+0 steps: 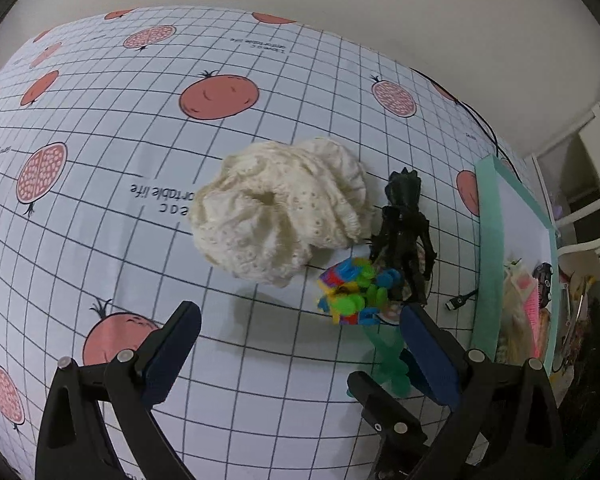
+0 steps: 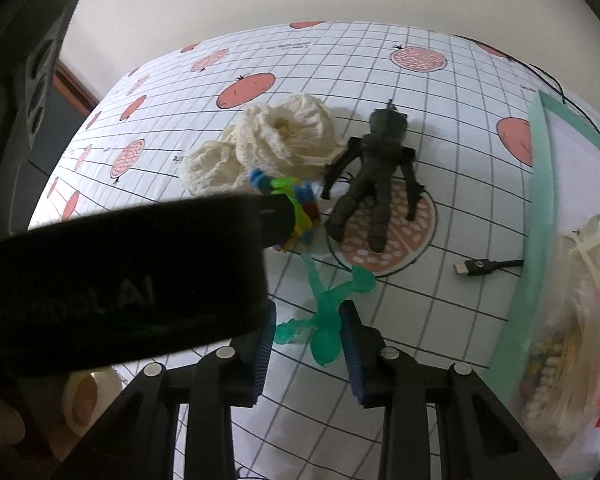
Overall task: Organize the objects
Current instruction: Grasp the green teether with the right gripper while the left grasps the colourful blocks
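Lying on the worktop point(image 2: 440, 320), the green figure point(image 2: 328, 312) sits between the right gripper's point(image 2: 308, 344) open jaws, while the left gripper's point(image 1: 300, 340) jaws gape empty.

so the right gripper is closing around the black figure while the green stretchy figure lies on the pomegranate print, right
Not quite: the two are swapped. In the right wrist view the right gripper has its fingers either side of the green stretchy figure, not yet pinching it. The black figure is the one lying on the pomegranate print.
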A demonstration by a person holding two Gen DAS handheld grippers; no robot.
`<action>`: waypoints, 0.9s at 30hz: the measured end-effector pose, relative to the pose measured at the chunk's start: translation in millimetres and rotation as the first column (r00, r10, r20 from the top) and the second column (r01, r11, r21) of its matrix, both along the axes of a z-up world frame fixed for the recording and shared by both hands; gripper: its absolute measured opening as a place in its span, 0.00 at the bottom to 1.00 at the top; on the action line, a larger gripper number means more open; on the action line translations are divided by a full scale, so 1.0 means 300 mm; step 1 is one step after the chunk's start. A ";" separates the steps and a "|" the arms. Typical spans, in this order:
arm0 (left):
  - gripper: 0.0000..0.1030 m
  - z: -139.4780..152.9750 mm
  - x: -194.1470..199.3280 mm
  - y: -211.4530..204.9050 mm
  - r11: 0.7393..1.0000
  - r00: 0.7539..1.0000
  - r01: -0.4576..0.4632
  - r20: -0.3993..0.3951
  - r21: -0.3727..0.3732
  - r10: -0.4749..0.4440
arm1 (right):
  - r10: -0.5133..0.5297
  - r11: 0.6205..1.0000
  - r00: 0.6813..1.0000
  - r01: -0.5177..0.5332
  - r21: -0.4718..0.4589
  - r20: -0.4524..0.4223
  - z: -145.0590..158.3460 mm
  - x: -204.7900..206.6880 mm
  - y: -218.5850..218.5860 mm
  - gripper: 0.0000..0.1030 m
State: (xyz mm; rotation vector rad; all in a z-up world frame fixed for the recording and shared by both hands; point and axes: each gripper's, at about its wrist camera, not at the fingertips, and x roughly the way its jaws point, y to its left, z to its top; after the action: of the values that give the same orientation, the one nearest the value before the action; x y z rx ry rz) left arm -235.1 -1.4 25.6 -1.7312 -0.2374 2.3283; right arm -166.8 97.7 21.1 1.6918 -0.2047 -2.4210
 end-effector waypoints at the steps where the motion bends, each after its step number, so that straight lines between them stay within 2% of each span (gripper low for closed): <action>1: 0.96 -0.001 -0.001 0.005 1.000 1.000 0.004 -0.002 0.000 -0.004 | -0.003 1.000 1.000 0.003 -0.001 0.001 0.000 0.000 0.007 0.34; 5: 0.92 -0.007 -0.002 0.027 1.000 1.000 0.013 -0.002 -0.010 -0.013 | -0.008 1.000 1.000 0.008 -0.003 0.004 0.005 0.010 0.031 0.34; 8: 0.83 -0.012 -0.007 0.041 1.000 1.000 0.021 0.001 -0.014 -0.021 | -0.011 1.000 1.000 0.011 -0.001 0.006 0.010 0.026 0.054 0.34; 11: 0.82 -0.020 -0.006 0.050 0.999 1.000 0.025 0.003 -0.020 -0.025 | -0.016 1.000 1.000 0.016 -0.002 0.007 0.013 0.036 0.078 0.34; 13: 0.76 -0.021 -0.006 0.059 0.999 1.000 0.030 0.003 -0.021 -0.030 | -0.020 1.000 1.000 0.020 -0.001 0.008 0.024 0.059 0.113 0.34; 14: 0.70 -0.021 -0.005 0.062 0.999 0.999 0.031 0.005 -0.022 -0.031 | -0.021 1.000 1.000 0.021 -0.002 0.008 0.030 0.070 0.117 0.34; 17: 0.68 -0.026 -0.004 0.069 0.999 0.999 0.032 0.006 -0.029 -0.032 | -0.028 1.000 1.000 0.028 -0.001 0.010 0.034 0.076 0.134 0.34; 27: 0.47 -0.026 0.000 0.092 0.998 0.998 0.055 0.006 -0.033 -0.055 | -0.045 0.999 0.999 0.045 0.000 0.014 0.048 0.103 0.183 0.34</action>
State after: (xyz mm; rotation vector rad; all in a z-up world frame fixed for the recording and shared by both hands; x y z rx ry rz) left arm -235.2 26.2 17.9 -1.7365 -0.1503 2.3020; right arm -135.7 152.5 35.4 1.7227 -0.2472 -2.4412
